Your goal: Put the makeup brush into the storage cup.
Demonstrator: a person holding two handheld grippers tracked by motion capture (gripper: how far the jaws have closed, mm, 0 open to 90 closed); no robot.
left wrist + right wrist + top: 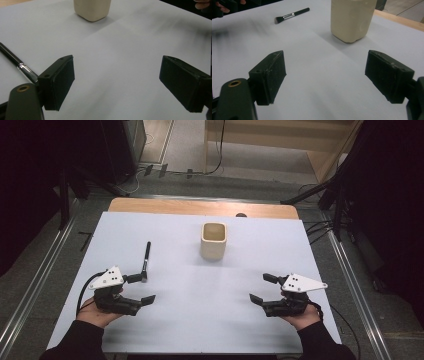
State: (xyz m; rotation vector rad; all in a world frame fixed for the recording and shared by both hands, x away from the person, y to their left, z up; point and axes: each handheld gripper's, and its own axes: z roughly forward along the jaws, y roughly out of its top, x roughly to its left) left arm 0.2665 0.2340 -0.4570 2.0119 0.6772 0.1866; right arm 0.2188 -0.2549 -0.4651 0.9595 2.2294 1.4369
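Since the slim black makeup brush with a silver ferrule (146, 261) lies just beside our left tool (141, 288), its bristle end near that tool's far jaw, we judge the left hand (95, 312) the one to take it; the right tool (263, 287) sits well apart across the white table (210, 320). The brush's long axis runs away from us, handle pointing toward the far edge, slightly tilted. Beyond and to the right of it stands the cream, square-mouthed ceramic cup (214, 240), upright and apart from the brush. Both tools stand wide open, holding nothing. In the left gripper view the brush (17, 65) passes just outside the left jaw, not between the jaws.
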